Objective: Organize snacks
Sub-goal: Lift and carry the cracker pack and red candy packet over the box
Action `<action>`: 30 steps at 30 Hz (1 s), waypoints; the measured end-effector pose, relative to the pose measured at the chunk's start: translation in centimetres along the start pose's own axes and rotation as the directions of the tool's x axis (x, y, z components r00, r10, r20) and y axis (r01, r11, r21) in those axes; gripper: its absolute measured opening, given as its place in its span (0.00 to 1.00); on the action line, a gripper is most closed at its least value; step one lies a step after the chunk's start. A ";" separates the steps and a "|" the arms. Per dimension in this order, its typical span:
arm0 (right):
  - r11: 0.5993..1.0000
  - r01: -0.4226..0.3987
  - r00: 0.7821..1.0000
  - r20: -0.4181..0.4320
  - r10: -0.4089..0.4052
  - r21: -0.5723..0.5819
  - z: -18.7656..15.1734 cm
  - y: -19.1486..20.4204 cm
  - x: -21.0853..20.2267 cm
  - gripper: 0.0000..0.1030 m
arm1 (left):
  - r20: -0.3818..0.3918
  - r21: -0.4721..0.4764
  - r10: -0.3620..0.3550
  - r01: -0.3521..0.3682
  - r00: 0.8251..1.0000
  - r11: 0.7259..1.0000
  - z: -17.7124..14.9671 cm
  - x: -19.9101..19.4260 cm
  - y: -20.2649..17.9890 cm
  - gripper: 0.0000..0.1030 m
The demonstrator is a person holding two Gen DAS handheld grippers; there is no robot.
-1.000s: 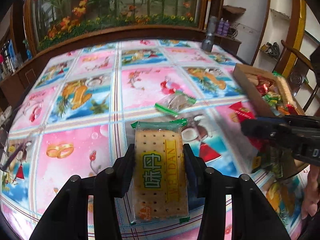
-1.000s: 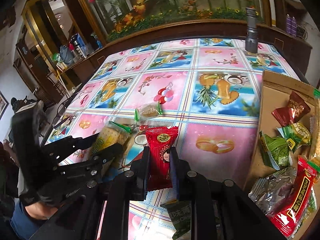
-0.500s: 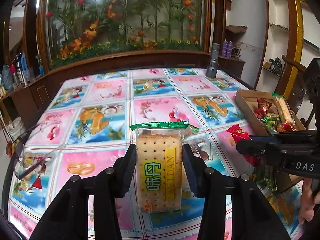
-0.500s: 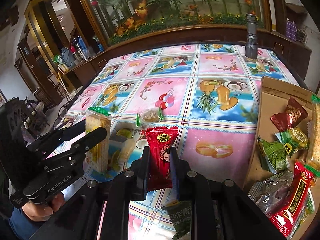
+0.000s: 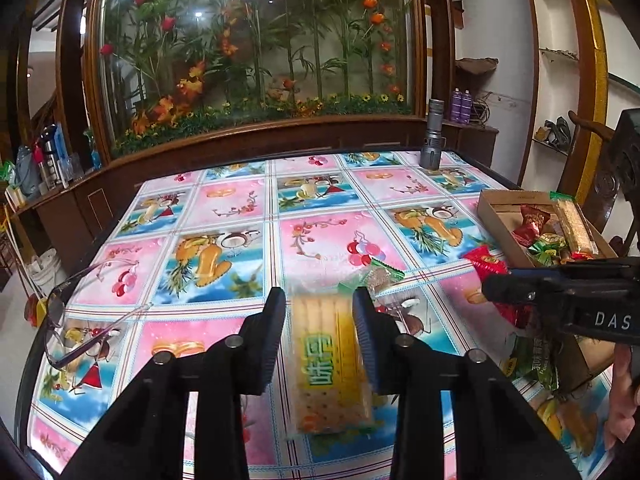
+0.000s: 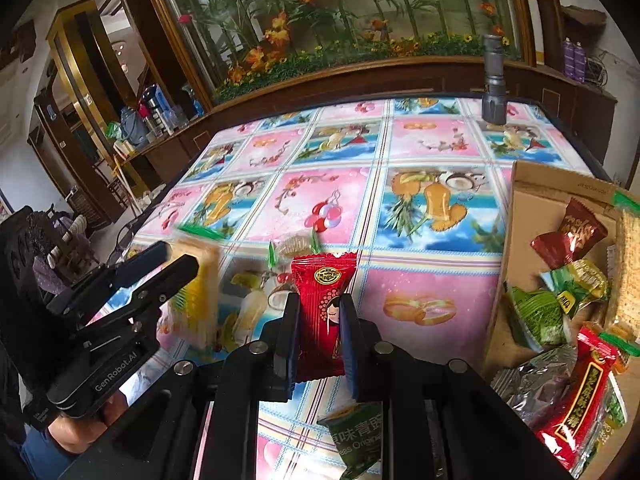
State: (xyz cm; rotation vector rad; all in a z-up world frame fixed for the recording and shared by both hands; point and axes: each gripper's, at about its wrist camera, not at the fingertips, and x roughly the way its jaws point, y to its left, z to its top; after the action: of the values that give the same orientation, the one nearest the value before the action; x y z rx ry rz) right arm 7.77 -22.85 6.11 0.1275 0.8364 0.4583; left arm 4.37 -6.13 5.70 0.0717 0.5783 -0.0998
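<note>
A yellow cracker pack (image 5: 328, 364) with a green seal sits between the pads of my left gripper (image 5: 320, 308), held above the tablecloth. The jaws are closing on it and the pack looks blurred. In the right wrist view the same pack (image 6: 196, 296) hangs tilted below the left gripper (image 6: 178, 256). My right gripper (image 6: 320, 304) is shut on a red candy packet (image 6: 320, 288), also held above the table. That red packet (image 5: 486, 262) shows at the right edge of the left wrist view. An open cardboard box (image 6: 532, 200) of mixed snacks stands to the right.
A small clear cracker packet (image 6: 294, 244) with green ends lies mid-table. A green pea packet (image 6: 356, 428) lies under the right gripper. A grey flashlight (image 5: 434, 140) stands at the far edge. Eyeglasses (image 5: 80, 312) lie at the left edge. A hand (image 5: 622, 392) holds the right gripper.
The left gripper lifted the cracker pack off the table and tipped upward. Its jaws narrowed and the pack slid lower between the pads. The right gripper kept still with the red packet.
</note>
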 end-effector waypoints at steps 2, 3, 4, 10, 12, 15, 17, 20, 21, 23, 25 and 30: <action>1.000 0.016 1.000 0.022 -0.016 -0.004 0.0 0.0 -0.3 0.19 | 0.008 0.005 -0.002 0.002 1.000 1.000 0.0 -0.2 -0.1 0.33; 1.000 0.016 0.999 0.031 -0.016 -0.001 0.0 0.0 -0.4 0.19 | 0.010 0.008 -0.002 0.002 1.000 1.000 0.0 -0.2 -0.2 0.33; 1.000 0.012 0.999 0.038 -0.012 0.006 0.0 -0.2 -0.5 0.19 | 0.011 0.013 -0.003 0.003 1.000 1.000 0.0 -0.2 -0.3 0.33; 0.999 0.003 0.999 0.051 -0.005 0.036 0.1 -0.5 -0.5 0.19 | -0.054 0.014 -0.039 0.040 0.998 0.999 0.0 0.4 0.1 0.42; 0.999 0.000 0.998 0.058 -0.002 0.038 0.2 -0.6 -0.7 0.19 | -0.095 -0.072 -0.078 0.071 0.992 0.995 0.1 0.8 2.1 0.64; 0.999 -0.004 0.998 0.066 0.001 0.042 0.3 -0.8 -1.0 0.19 | -0.158 -0.198 -0.183 0.150 0.970 0.969 0.0 2.1 4.6 0.69; 0.999 -0.008 0.998 0.064 0.005 0.040 0.3 -0.8 -1.0 0.19 | -0.195 -0.224 -0.194 0.148 0.961 0.963 -0.5 3.1 4.7 0.72; 0.999 -0.015 0.998 0.059 0.012 0.045 0.3 -1.0 -1.0 0.19 | -0.265 -0.161 -0.168 0.128 0.949 0.979 -1.3 4.2 2.8 0.72; 0.998 -0.020 0.998 0.061 0.017 0.051 0.3 -1.1 -1.2 0.19 | -0.276 -0.134 -0.159 0.126 0.948 0.983 -1.5 4.4 2.1 0.72; 0.998 -0.026 0.998 0.065 0.022 0.056 0.4 -1.3 -1.4 0.19 | -0.293 -0.068 -0.125 0.110 0.948 0.992 -1.9 4.8 0.3 0.72; 0.998 -0.029 0.997 0.070 0.025 0.059 0.4 -1.2 -1.6 0.19 | -0.305 -0.029 -0.082 0.077 0.949 0.997 -2.2 5.2 -0.7 0.59; 0.998 -0.037 0.997 0.074 0.033 0.052 0.3 -1.0 -1.8 0.19 | -0.294 -0.035 -0.058 0.050 0.954 0.998 -2.3 5.4 -0.5 0.43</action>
State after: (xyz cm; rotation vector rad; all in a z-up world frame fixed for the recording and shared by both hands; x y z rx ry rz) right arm 7.27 -24.50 7.32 0.2076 0.7763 0.4617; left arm 7.56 -6.78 0.81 0.0440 0.8809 -0.1359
